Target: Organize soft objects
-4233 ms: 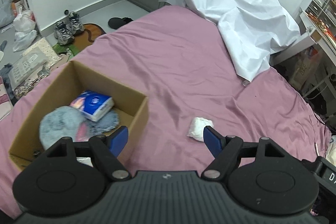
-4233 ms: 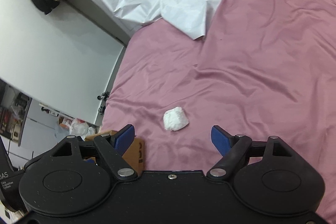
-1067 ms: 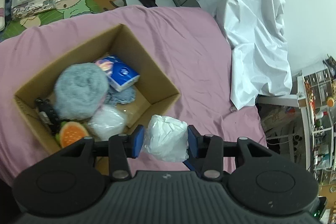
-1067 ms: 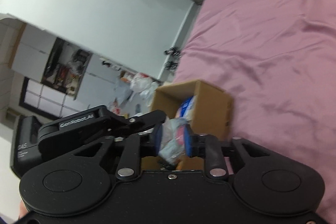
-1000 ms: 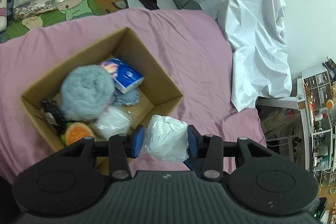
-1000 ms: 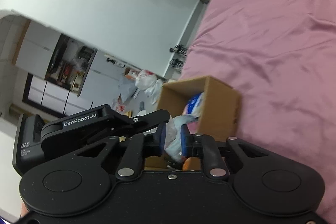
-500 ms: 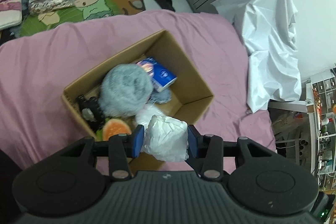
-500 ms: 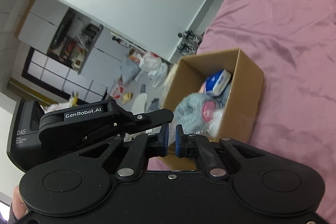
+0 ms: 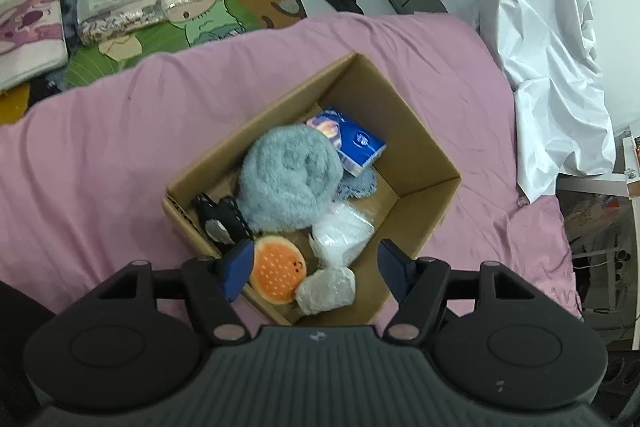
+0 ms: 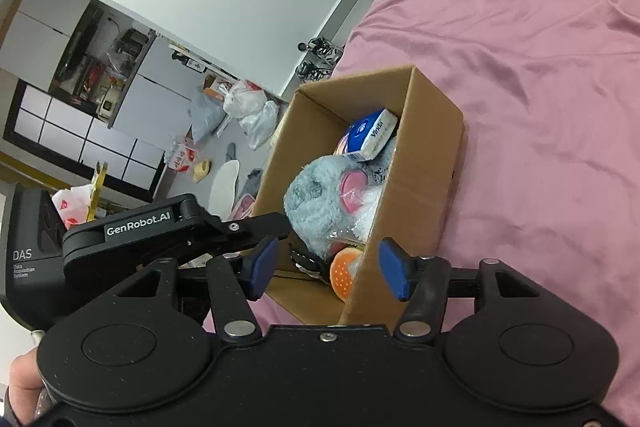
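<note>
Pink bedsheet (image 9: pixel 100 147) spreads under and ahead of both grippers. Cardboard box (image 9: pixel 424 147) sits on it, directly below and ahead of the left gripper (image 9: pixel 316 273); seen from the right gripper (image 10: pixel 326 273) it lies just ahead, near corner between the blue pads.

Inside the box, biggest first: grey fluffy plush (image 9: pixel 290 179) mid-box, ahead of left gripper's tips. Blue tissue pack (image 9: pixel 352 143) beyond it, towards far wall. Clear crinkly bag (image 9: pixel 342 237) just ahead of the tips, right of centre. Orange round plush (image 9: pixel 278 273) by the left pad. White wrapped bundle (image 9: pixel 326 289), the task's thing, lies at the box's near corner, below the gap between the pads, touching neither.

Left gripper: jaws opening, spread, nothing pinched. Right gripper: jaws opening too, spread, nothing held; only the box corner shows between them.

Handling, my guess: bundle looks light, squashy, wrap prob. a bit slick, not fragile. If it needs re-seating, pinch across its fat middle, gentle squeeze. Grey plush: soft, bulky, grab a fold of pile.
</note>
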`<state>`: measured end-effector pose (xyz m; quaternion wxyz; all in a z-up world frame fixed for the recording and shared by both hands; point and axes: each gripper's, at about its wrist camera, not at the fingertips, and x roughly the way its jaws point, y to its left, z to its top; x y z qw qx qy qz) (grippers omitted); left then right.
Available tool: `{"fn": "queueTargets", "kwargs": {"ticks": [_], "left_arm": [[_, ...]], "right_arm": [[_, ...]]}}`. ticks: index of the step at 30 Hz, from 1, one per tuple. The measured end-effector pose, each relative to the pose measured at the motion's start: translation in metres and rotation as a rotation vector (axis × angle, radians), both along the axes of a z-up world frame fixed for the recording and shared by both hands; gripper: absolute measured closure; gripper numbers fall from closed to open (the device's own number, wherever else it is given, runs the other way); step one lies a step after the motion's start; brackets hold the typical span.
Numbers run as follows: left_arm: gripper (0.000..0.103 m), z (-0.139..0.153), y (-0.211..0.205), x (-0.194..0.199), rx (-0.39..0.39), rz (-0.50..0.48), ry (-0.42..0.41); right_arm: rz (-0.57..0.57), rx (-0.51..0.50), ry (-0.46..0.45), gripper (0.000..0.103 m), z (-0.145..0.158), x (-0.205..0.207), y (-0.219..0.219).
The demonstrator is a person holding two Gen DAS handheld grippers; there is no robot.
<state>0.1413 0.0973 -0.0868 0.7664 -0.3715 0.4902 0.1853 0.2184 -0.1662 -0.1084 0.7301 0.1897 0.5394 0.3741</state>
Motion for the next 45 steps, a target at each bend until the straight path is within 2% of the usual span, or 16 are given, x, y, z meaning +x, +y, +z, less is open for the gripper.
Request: {"fn": "queueTargets", "kwargs": {"ticks": [6, 11, 18, 22, 27, 38, 43, 45], "left_arm": [[0.028, 0.009, 0.002, 0.000, 0.048, -0.020, 0.012], [0.025, 0.017, -0.001, -0.005, 0.085, -0.088, 0.029], [0.022, 0.031, -0.010, -0.016, 0.132, -0.163, 0.030], [0.019, 0.039, -0.016, -0.022, 0.146, -0.193, 0.021], [0.016, 0.051, -0.024, -0.029, 0.179, -0.238, 0.009], [0.011, 0.077, -0.039, -0.045, 0.226, -0.338, -0.042], [0.011, 0.088, -0.047, -0.053, 0.251, -0.372, -0.074], [0.006, 0.094, -0.050, -0.056, 0.264, -0.382, -0.088]], "right_arm": [[-0.011, 0.002, -0.005, 0.040, 0.001, -0.003, -0.001], [-0.024, -0.017, -0.027, 0.034, 0.002, -0.007, -0.005], [-0.141, -0.057, -0.062, 0.033, 0.011, -0.015, -0.029], [-0.169, -0.071, -0.094, 0.029, 0.024, -0.024, -0.036], [-0.187, -0.120, -0.144, 0.016, 0.043, -0.038, -0.041], [-0.214, -0.219, -0.243, 0.000, 0.081, -0.064, -0.053], [-0.215, -0.239, -0.273, 0.000, 0.096, -0.074, -0.057], [-0.229, -0.262, -0.286, 0.000, 0.102, -0.079, -0.060]]}}
